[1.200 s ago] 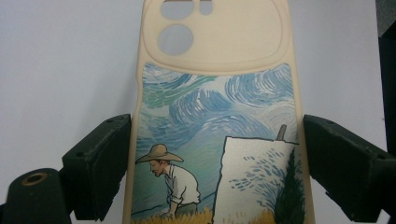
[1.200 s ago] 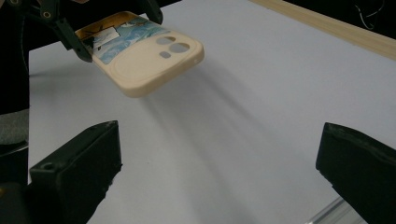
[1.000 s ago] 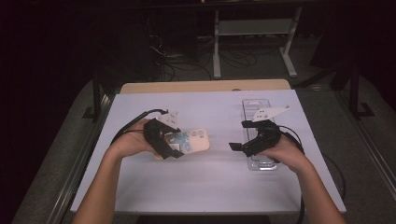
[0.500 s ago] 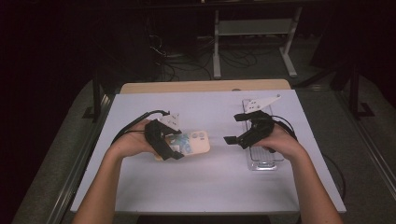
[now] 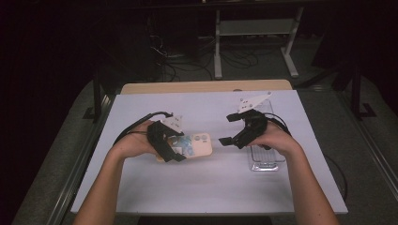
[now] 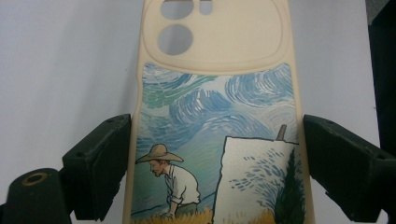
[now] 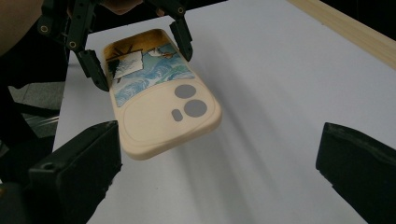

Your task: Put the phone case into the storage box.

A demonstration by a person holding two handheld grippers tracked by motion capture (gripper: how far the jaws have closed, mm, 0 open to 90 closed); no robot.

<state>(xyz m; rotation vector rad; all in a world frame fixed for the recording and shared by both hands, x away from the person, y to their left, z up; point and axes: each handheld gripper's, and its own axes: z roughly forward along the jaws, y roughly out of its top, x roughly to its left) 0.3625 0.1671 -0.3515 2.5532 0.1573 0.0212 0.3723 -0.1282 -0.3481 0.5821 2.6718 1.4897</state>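
On the table's [image 5: 141, 187] left half, the left gripper [image 5: 174, 144] holds a phone case [image 5: 197, 144] by its long edges, one jaw pressed to each side. Its jaws stand wide, matched to the case's width. The case is cream with a painted scene of a man in a straw hat under swirling blue sky, and its camera cutouts point toward the right gripper [image 5: 229, 129]. In the right gripper view the case [image 7: 161, 100] hangs clear above the white surface, tilted. The right gripper hovers near the case's free end, jaws spread wide and empty. A clear tray [image 5: 265, 161] lies under the right hand.
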